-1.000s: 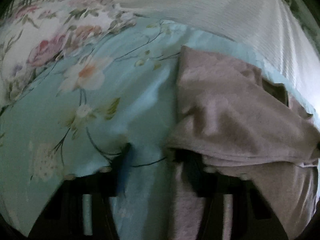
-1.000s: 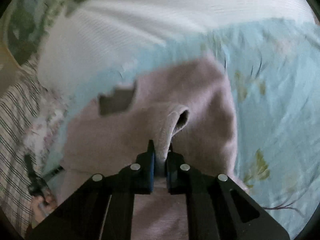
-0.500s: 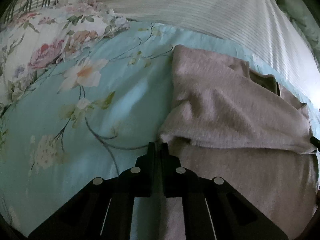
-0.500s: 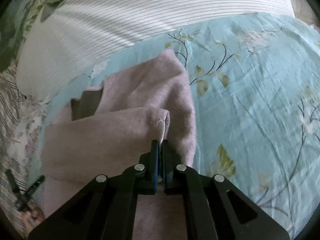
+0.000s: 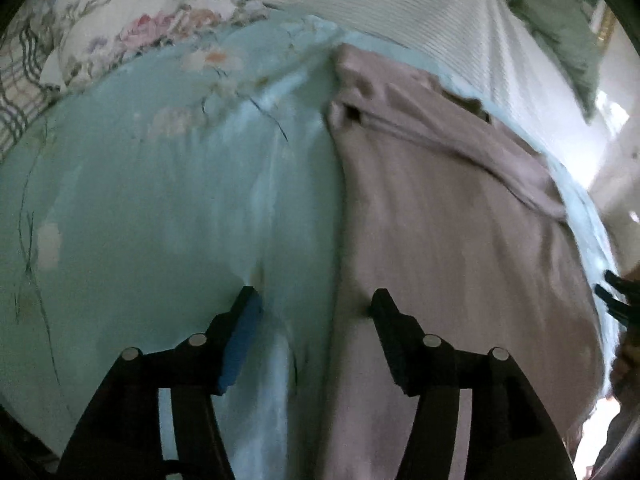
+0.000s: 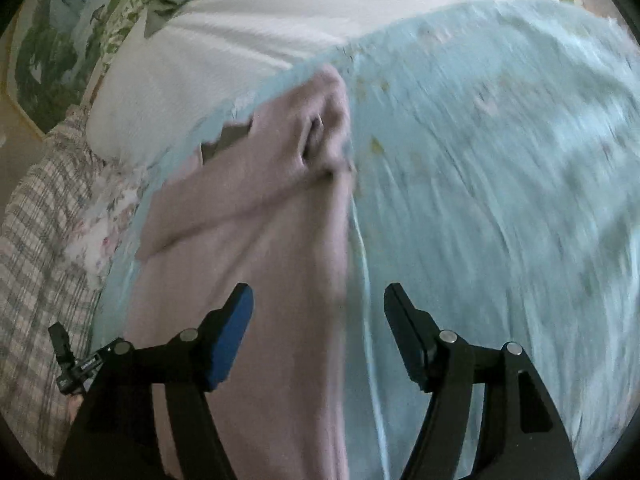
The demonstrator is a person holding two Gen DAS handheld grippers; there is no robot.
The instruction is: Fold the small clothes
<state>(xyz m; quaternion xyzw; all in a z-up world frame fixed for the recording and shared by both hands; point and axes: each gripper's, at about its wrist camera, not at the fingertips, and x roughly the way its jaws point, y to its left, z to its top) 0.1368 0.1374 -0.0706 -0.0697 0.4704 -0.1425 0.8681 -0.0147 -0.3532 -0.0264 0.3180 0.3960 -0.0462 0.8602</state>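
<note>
A dusty-pink garment (image 5: 448,240) lies flat on a light blue floral sheet (image 5: 160,208), its far end folded over with a dark inner patch showing. My left gripper (image 5: 314,300) is open and empty, straddling the garment's left edge near its near end. In the right wrist view the same garment (image 6: 248,264) lies left of centre on the sheet (image 6: 500,200). My right gripper (image 6: 318,296) is open and empty above the garment's right edge. Both views are motion-blurred.
A white ribbed blanket (image 5: 400,4) lies beyond the garment. A floral pillow (image 5: 132,20) and plaid fabric (image 6: 36,232) sit to the left. A green cushion (image 5: 560,28) is at the far right. The other gripper (image 6: 68,360) shows at the left edge.
Both grippers have opened and let go of the pink garment's folded edge, which now lies on the sheet. Both have pulled back towards the garment's near end.
</note>
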